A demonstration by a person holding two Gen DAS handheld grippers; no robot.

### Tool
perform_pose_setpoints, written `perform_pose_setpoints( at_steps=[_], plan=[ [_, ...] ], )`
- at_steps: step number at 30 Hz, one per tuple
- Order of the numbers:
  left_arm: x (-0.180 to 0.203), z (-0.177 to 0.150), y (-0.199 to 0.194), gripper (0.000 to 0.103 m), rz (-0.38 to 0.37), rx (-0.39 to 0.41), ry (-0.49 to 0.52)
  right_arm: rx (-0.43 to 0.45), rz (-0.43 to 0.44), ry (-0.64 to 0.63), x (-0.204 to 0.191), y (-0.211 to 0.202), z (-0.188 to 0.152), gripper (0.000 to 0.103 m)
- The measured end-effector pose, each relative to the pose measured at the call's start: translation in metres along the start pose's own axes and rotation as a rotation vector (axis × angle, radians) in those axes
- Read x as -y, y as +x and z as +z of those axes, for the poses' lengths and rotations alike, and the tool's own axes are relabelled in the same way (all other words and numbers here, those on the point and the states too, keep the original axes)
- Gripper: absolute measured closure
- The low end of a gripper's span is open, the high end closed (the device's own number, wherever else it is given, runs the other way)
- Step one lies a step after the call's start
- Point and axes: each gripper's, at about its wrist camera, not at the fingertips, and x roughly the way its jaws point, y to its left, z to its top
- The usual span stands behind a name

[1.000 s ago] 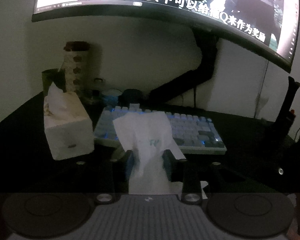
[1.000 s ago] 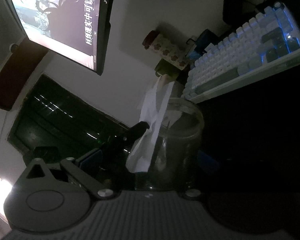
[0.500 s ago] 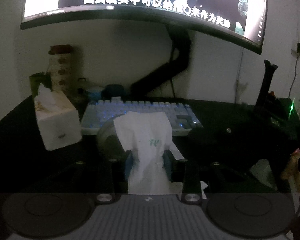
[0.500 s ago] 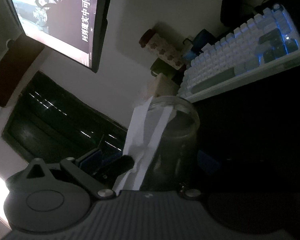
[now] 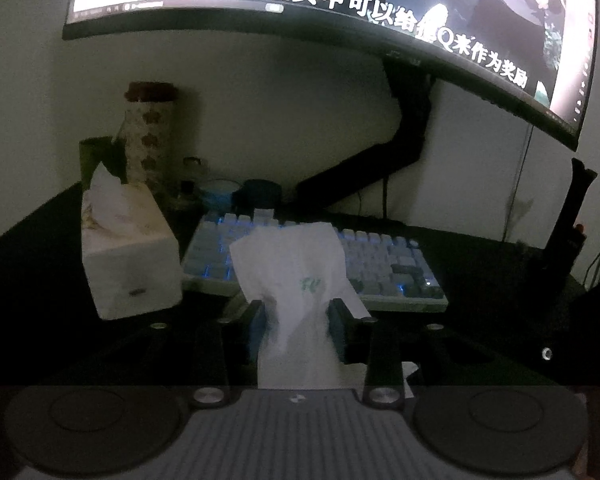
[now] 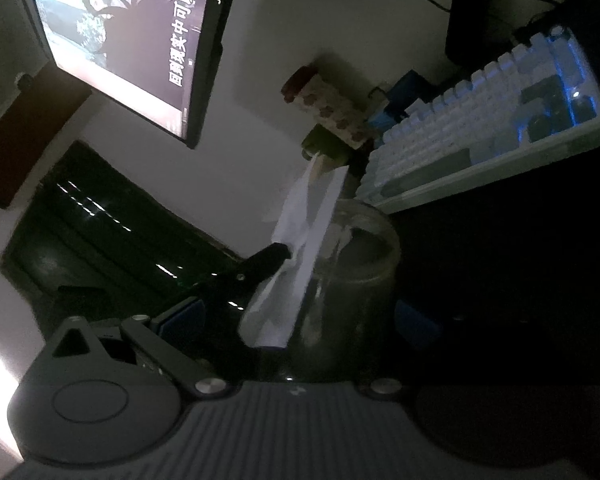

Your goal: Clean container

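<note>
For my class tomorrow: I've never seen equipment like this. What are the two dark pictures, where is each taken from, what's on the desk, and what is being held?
There is no robot here. A person holds a hand-operated gripper in each hand, and each gripper carries a wide-angle camera that looks forward along its two fingers.

The left wrist view shows the left gripper with its jaws closed on a white tissue. Beyond it, on the dark desk, are a lit keyboard, a tissue box and a patterned tall canister, with a monitor above.

The right wrist view is tilted sideways. The right gripper has its jaws around a clear glass jar, the container to be cleaned. The same tissue hangs beside the jar's mouth; whether it touches the glass cannot be told.
</note>
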Motion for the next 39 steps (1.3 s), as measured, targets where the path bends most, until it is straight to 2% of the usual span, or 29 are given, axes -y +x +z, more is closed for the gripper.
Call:
perform_pose_setpoints(
  at_steps=[6,11,26,29,39],
  plan=[
    [-0.002,-0.014,-0.019,0.072,-0.034,-0.001,0.008,-0.003,-0.018,-0.03,-0.005,0.001,-0.002,0.0],
    [0.0,-0.021,-0.029,0.071,-0.1,-0.017,0.027,0.001,-0.023,-0.041,-0.005,0.0,-0.002,0.0],
    [-0.008,-0.001,0.006,0.071,-0.076,-0.015,-0.032,0.017,-0.038,-0.032,-0.004,-0.003,-0.002,0.0],
    [-0.004,-0.006,0.001,0.071,-0.057,0.002,-0.011,0.028,-0.042,-0.034,-0.004,-0.005,-0.002,0.0],
    [0.003,-0.022,-0.027,0.07,-0.084,-0.002,0.062,0.043,-0.056,-0.037,-0.003,-0.006,-0.001,0.0]
  ],
)
